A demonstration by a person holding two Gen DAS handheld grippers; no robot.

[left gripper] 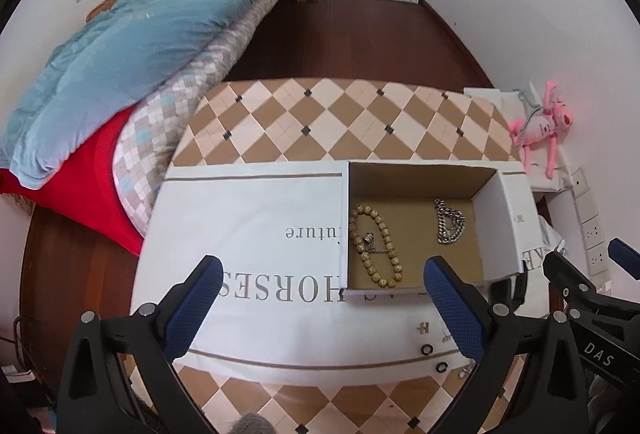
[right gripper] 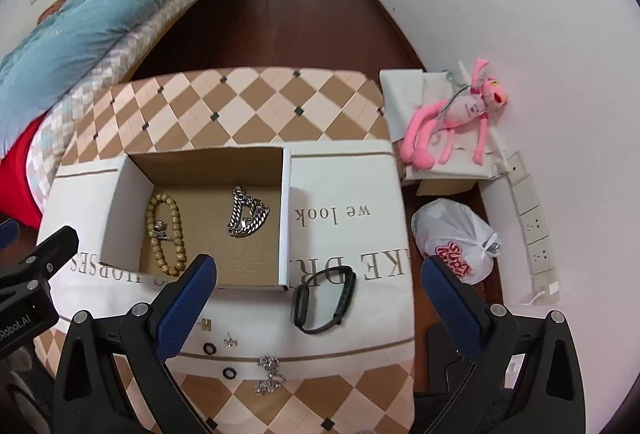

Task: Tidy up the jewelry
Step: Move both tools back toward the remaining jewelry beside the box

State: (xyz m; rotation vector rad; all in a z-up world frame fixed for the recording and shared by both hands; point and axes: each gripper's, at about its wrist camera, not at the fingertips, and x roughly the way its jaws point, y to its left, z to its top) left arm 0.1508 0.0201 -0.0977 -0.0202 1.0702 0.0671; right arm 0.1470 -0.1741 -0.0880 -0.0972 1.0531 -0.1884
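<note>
An open cardboard box [left gripper: 496, 218] [right gripper: 286, 218] stands on a white printed cloth [left gripper: 248, 218] [right gripper: 344, 174]. Inside lie a wooden bead bracelet [left gripper: 374, 244] [right gripper: 166, 232] with a small silver piece on it, and a heavy silver chain [left gripper: 450, 220] [right gripper: 246, 212]. On the cloth in front of the box lie a black watch band [right gripper: 324, 298], two black rings [right gripper: 209, 348] [left gripper: 427, 349], a small earring [right gripper: 230, 341] and a silver chain [right gripper: 270, 374]. My left gripper [left gripper: 324, 306] is open and empty before the box. My right gripper [right gripper: 320, 310] is open and empty over the watch band.
The cloth covers a checkered table [left gripper: 320, 122] [right gripper: 240, 102]. A bed with a blue quilt [left gripper: 132, 46] is at the left. A pink plush toy [right gripper: 452, 118] on white boxes and a white plastic bag [right gripper: 456, 238] are at the right by the wall.
</note>
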